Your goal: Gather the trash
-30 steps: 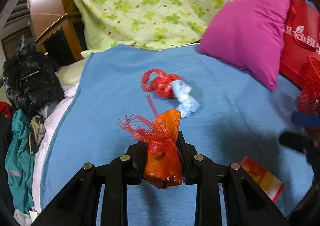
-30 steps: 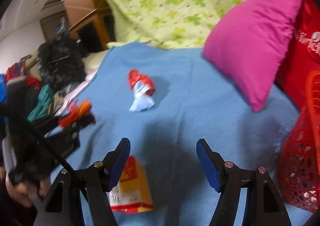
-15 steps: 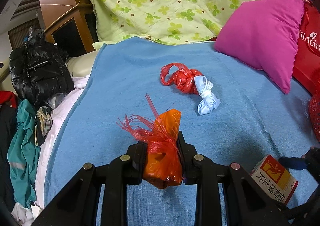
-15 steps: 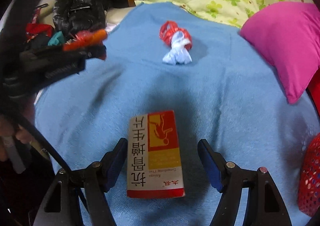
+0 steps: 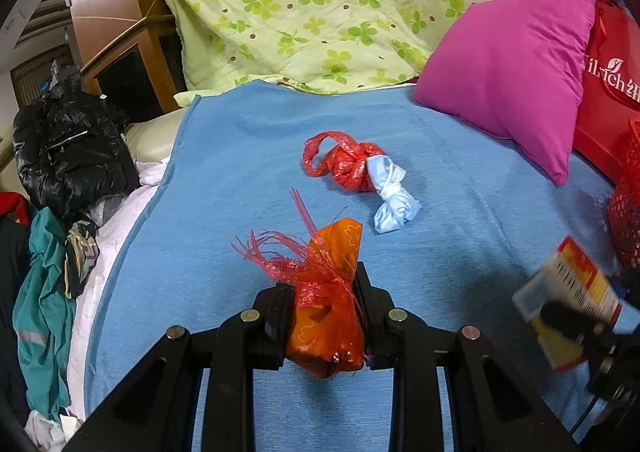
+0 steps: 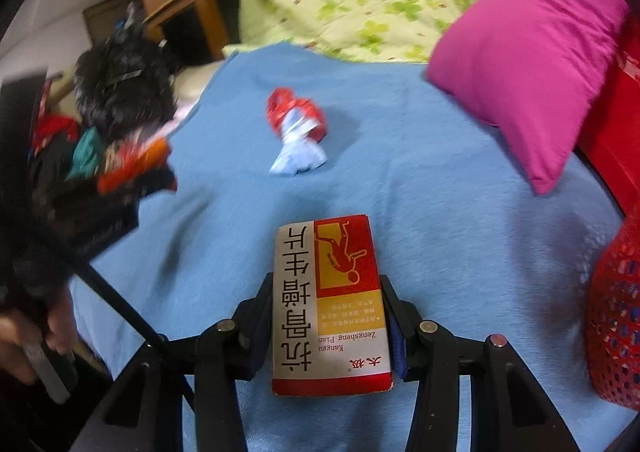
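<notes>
Left wrist: left tool (image 5: 324, 316) stayed clenched on the orange wrapper (image 5: 328, 312); knotted red bag (image 5: 348, 167) lay ahead on the bed (image 5: 240, 155).

Right wrist: right tool (image 6: 330, 324), jaws just closing, clamped the medicine box (image 6: 328, 304), previously loose between them. Best squeezed evenly, lifted toward the red basket (image 6: 616, 324) at right.

The flat red, white and yellow cardboard medicine box (image 6: 331, 304) clamped in my right hand-held gripper (image 6: 329, 326) carries the clearest print. It reads upside down from my side: large black Chinese characters "抗骨增生片" down its white panel, with "Kanggu Zengsheng Pian" in small Latin letters beside them. 2 red characters near the bottom edge look like "太极". The tiny lines on the yellow panel are too small to read. The glossy red bag (image 5: 608, 79) behind the magenta pillow shows white lettering, cut off, roughly "ilrich".
</notes>
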`<state>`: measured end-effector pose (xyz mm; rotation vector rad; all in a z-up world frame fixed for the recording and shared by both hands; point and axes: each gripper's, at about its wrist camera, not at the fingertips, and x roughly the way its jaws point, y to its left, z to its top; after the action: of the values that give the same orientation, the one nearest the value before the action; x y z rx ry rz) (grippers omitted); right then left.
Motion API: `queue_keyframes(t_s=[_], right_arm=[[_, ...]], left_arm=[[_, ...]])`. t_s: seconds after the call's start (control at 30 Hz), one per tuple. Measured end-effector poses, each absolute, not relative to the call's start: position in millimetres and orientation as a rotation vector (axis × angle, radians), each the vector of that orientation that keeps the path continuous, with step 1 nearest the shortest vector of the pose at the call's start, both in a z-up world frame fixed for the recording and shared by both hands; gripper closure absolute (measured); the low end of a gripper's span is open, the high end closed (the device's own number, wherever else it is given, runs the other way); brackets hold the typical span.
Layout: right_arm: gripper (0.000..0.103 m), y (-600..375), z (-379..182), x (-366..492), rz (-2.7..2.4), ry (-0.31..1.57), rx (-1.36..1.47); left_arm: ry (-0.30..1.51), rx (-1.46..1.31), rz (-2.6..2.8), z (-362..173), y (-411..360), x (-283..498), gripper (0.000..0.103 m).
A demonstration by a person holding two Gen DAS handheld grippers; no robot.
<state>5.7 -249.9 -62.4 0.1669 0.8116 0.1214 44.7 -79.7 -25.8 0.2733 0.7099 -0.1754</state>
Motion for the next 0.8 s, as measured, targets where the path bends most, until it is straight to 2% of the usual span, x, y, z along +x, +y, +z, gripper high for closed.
queue_keyframes(t_s=[0.8], right_arm=[[0.053, -283.9, -22.4, -17.5, 0.033, 0.636, 0.231]], left_arm=[[0.665, 0.342, -0.207, -27.6, -116.2, 31.1, 0.074]])
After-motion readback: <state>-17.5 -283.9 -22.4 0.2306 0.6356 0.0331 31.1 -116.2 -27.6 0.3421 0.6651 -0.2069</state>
